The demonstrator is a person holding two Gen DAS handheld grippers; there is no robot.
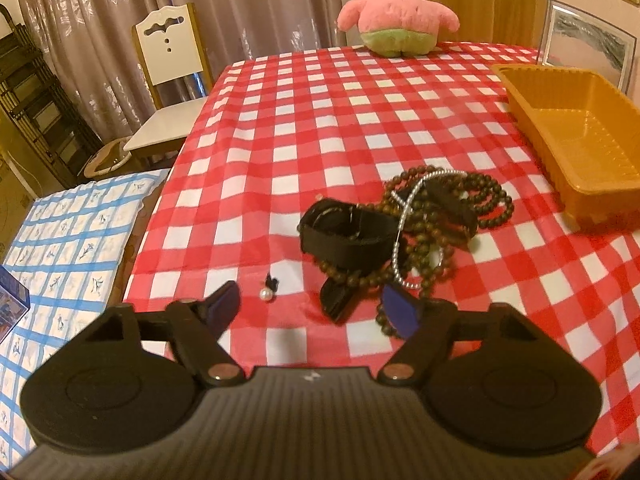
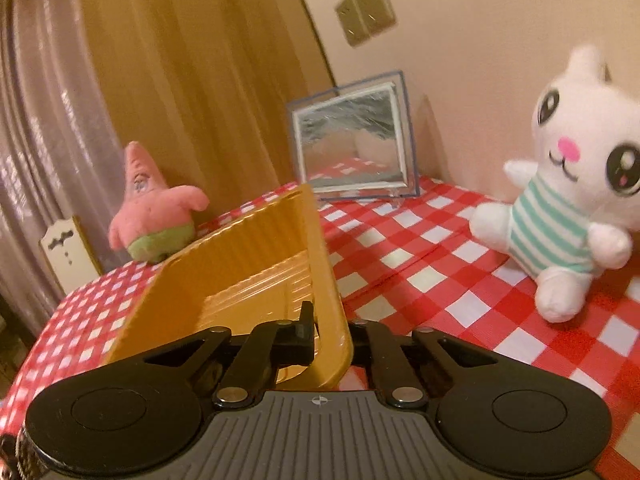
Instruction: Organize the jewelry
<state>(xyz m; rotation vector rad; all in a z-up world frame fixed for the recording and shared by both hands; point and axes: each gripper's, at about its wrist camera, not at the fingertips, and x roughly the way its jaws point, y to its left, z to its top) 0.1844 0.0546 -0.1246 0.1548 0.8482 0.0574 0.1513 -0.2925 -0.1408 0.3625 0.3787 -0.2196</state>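
Observation:
In the left wrist view a pile of jewelry lies on the red checked tablecloth: brown bead strings (image 1: 486, 196), a silver chain (image 1: 404, 220) and a black strap (image 1: 348, 232). A small pearl earring (image 1: 267, 293) lies apart, just ahead of my left gripper (image 1: 316, 304), which is open and empty right before the pile. An orange plastic tray (image 1: 576, 136) stands at the right. In the right wrist view my right gripper (image 2: 332, 332) is shut on the near wall of the orange tray (image 2: 320, 264), one finger inside and one outside.
A pink starfish plush (image 1: 396, 12) sits at the table's far edge. A white cat plush (image 2: 568, 184) and a clear-framed picture (image 2: 352, 144) stand by the wall. A white chair (image 1: 172, 68) and a blue checked surface (image 1: 64, 240) are left of the table.

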